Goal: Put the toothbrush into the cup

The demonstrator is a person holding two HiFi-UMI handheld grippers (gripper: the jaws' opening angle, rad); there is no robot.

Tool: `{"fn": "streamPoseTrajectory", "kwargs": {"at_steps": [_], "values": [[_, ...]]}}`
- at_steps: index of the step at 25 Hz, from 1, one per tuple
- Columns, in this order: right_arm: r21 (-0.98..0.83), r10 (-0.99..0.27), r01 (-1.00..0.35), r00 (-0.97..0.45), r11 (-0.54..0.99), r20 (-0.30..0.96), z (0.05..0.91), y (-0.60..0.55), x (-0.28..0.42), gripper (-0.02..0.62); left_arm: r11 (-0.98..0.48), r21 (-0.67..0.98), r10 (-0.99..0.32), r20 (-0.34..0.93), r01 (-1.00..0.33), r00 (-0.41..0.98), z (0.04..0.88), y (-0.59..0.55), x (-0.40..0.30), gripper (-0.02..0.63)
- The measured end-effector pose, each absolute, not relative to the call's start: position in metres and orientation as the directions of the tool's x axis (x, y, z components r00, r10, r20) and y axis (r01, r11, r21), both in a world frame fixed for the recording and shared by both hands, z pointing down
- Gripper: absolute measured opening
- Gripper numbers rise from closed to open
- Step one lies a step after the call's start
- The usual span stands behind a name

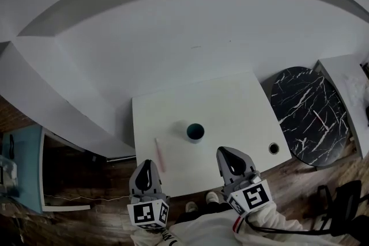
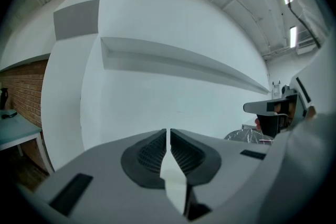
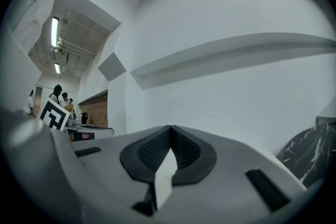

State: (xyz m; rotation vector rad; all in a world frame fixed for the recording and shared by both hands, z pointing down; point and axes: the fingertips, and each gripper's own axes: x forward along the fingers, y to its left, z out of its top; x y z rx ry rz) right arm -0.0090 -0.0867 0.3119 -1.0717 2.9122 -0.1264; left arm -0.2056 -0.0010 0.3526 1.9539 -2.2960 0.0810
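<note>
At 6 o'clock of the head view, nearest: left gripper (image 1: 147,167) and right gripper (image 1: 228,156), jaws clenched on nothing, grey plastic bodies with ribbed black pads. Just ahead of the left gripper, toward its 1 o'clock: slim pink toothbrush (image 1: 159,155), flat on the matte white table (image 1: 242,106), long axis roughly 11 to 5. Nearer the left tool than the right, so probably a left-hand pick, across the handle. Further on, at the toothbrush's 2 o'clock and apart from it: round cup (image 1: 195,132), upright, dark teal inside. Beyond, at 3 o'clock: black marble-veined round tabletop (image 1: 308,115); behind all, plain white wall (image 1: 173,37).
</note>
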Motion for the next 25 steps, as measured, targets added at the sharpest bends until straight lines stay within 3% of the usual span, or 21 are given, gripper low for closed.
{"fn": "streamPoseTrajectory", "kwargs": {"at_steps": [8, 17, 25], "values": [[-0.098, -0.645, -0.644, -0.764, 0.759, 0.027, 0.322, -0.106, -0.011, 0.003, 0.188, 0.07, -0.961, 0.217, -0.98, -0.169, 0.383, -0.016, -0.22, 0.02], [-0.091, -0.655, -0.659, -0.752, 0.746, 0.074, 0.339, -0.117, -0.009, 0.003, 0.165, 0.175, -0.931, 0.353, -0.971, -0.095, 0.441, -0.036, -0.232, 0.148], [-0.098, -0.659, -0.668, -0.744, 0.738, 0.105, 0.357, -0.132, -0.016, 0.003, 0.156, 0.164, -0.906, 0.417, -0.974, -0.075, 0.474, -0.05, -0.232, 0.192]]}}
